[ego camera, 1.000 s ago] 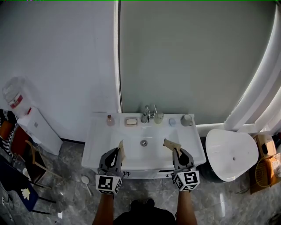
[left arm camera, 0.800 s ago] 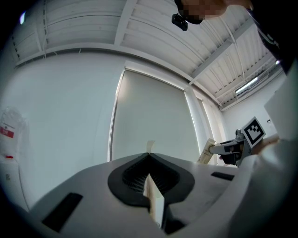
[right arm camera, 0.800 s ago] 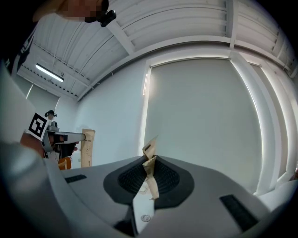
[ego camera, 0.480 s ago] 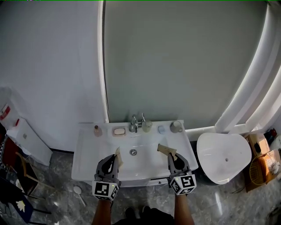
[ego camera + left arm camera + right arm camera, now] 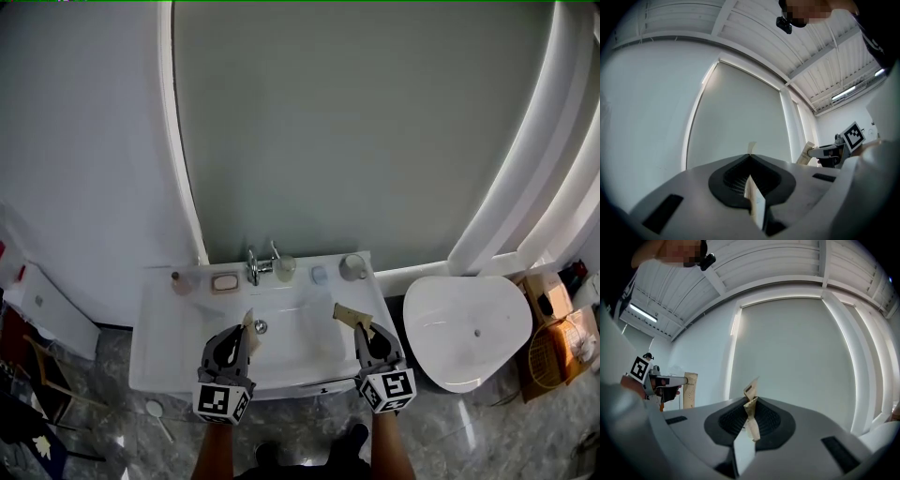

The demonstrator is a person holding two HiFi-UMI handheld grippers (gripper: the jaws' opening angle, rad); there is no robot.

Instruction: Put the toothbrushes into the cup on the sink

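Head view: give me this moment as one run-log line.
left gripper: shut on left packet | right gripper: shut on right packet | both over sink basin | cup on rear rim, not reached

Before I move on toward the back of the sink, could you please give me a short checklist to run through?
1. Left grip: the left gripper is shut on the left toothbrush, which is in a paper wrapper: ok.
2. Right grip: the right gripper is shut on the right toothbrush: ok.
3. Position: both grippers are held over the sink: ok.
4. Which cup: cannot tell. The left cup, beside the tap, and the right cup both stand on the back ledge.
5. Cups empty: cannot tell, too small to see.
6. Way to the ledge: looks ok, nothing shows in the basin ahead of the jaws.
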